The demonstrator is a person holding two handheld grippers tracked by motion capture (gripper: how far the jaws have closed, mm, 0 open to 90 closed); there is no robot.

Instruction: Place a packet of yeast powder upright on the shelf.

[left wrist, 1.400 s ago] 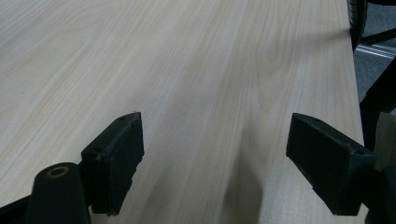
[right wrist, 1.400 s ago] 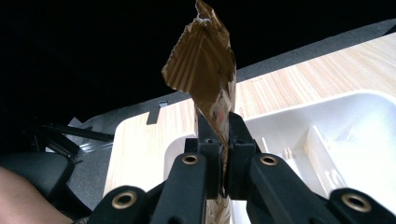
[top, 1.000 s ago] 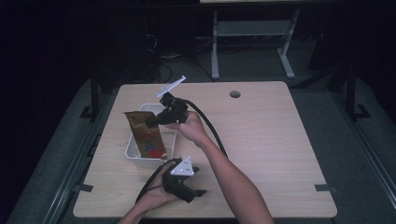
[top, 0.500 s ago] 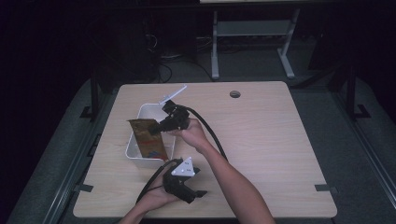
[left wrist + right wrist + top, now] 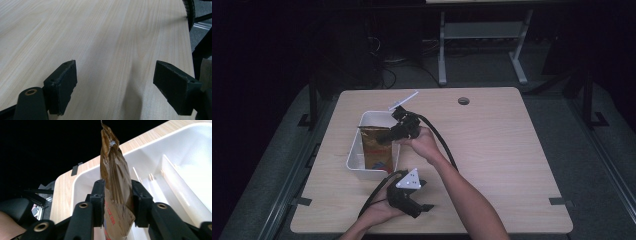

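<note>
Brown pouch [image 5: 116,192] upright in white bin [image 5: 374,122], between just-opening right claw [image 5: 117,202] jaws, left claw [image 5: 125,87] apart over bare surface [image 5: 105,37]

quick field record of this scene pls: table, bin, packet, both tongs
table: light wood top, round hole near its far edge
bin: white divided bin on the table's left half
packet: brown snack packet standing upright in the bin's near part
right tongs: right tongs over the bin; jaws have just been opening, the packet between them, pads beside its sides; whether they still press it cannot be told
left tongs: left tongs near the table's front edge, jaws wide apart, nothing between them
</note>
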